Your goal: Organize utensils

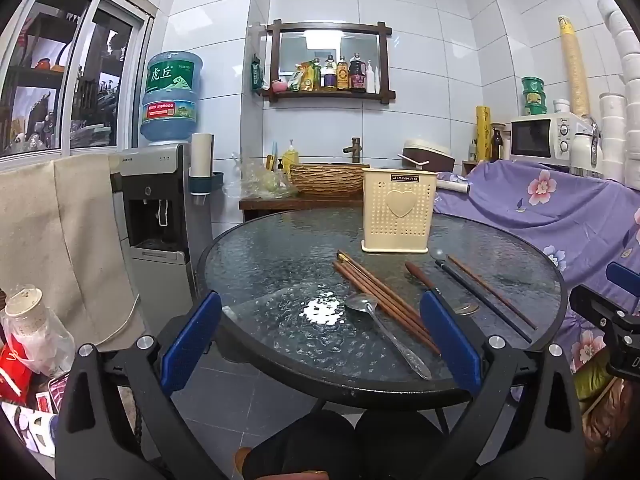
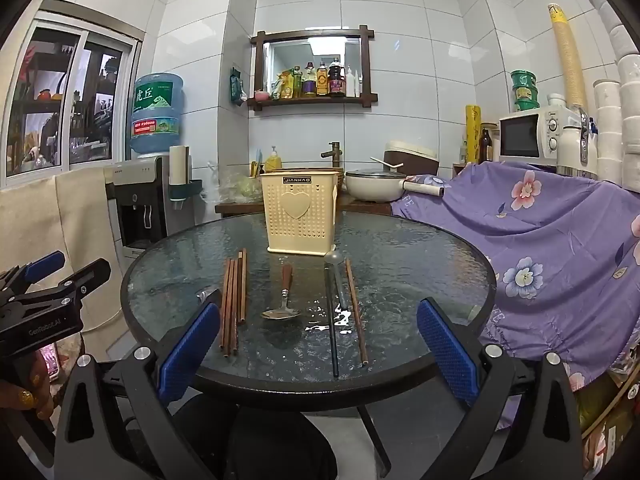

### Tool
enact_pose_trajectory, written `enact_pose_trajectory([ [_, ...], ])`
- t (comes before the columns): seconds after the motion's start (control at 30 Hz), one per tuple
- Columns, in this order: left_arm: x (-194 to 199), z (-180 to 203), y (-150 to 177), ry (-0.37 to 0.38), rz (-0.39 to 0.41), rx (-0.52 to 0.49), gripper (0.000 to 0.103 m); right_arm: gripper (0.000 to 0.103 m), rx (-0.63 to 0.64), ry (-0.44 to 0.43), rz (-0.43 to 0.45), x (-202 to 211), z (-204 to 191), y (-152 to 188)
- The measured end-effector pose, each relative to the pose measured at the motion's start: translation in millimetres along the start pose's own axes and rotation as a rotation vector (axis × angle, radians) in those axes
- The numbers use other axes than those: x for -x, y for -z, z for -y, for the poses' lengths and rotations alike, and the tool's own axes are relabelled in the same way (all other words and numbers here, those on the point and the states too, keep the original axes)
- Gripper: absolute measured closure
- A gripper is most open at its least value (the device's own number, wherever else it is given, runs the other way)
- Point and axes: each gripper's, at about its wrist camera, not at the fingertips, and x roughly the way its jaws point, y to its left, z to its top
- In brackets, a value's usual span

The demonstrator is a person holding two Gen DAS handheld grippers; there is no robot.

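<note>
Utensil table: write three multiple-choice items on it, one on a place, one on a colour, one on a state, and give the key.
1. Where does the utensil holder stand?
A. On the far side of the glass table
B. On the floor
C. On the microwave

2. What colour is the holder?
A. Green
B. Cream
C. Black

3. How do the left gripper and right gripper stand?
A. Both shut on chopsticks
B. One holds a spoon
C. Both open and empty

Key: 1 A, it stands behind the brown chopsticks and the wooden-handled spoon. 2 B, its perforated walls are cream. 3 C, the blue pads are spread with nothing between.
</note>
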Motion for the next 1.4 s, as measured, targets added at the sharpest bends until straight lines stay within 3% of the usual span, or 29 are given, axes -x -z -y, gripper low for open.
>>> enact_pose_trajectory([
  [1.4,-6,1,0,0.003,-0.028,-0.003,0.005,0.006,-0.002,-0.006,-0.006,0,0,-1],
])
